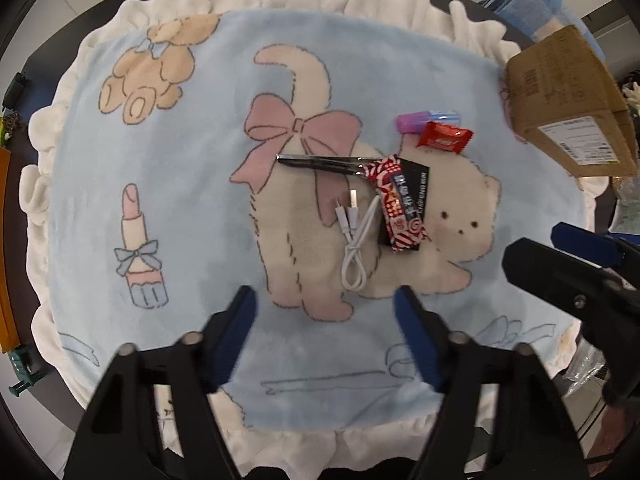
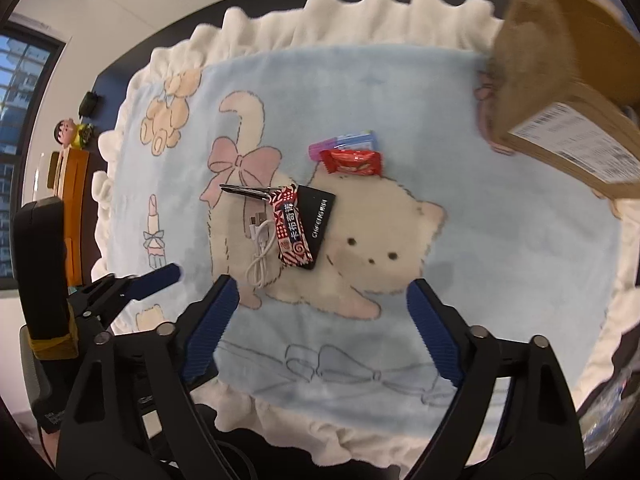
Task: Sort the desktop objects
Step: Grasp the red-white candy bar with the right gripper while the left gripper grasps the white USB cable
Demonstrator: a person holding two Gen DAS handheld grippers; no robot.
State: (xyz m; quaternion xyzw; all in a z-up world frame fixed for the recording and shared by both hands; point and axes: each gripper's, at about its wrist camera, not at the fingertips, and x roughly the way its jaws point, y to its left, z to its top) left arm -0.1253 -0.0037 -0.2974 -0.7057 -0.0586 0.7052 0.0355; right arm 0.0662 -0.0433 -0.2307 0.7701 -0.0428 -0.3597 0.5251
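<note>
Both grippers wide open over the blanket [image 1: 192,208]

We see our left gripper [image 1: 325,342] and right gripper [image 2: 323,328] holding nothing; white cable [image 1: 356,240], patterned wrapper [image 1: 398,204], black packet [image 1: 416,184], red candy [image 1: 445,137], tweezers [image 1: 320,162] cluster mid-blanket, cardboard box [image 1: 568,96] at its edge

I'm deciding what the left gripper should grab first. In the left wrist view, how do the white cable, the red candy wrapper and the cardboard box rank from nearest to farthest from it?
From the left gripper, which is open:
1. White cable, just ahead, slightly right of centre.
2. Red candy wrapper, farther up, to the right.
3. Cardboard box, at the blanket's far right edge.
</note>
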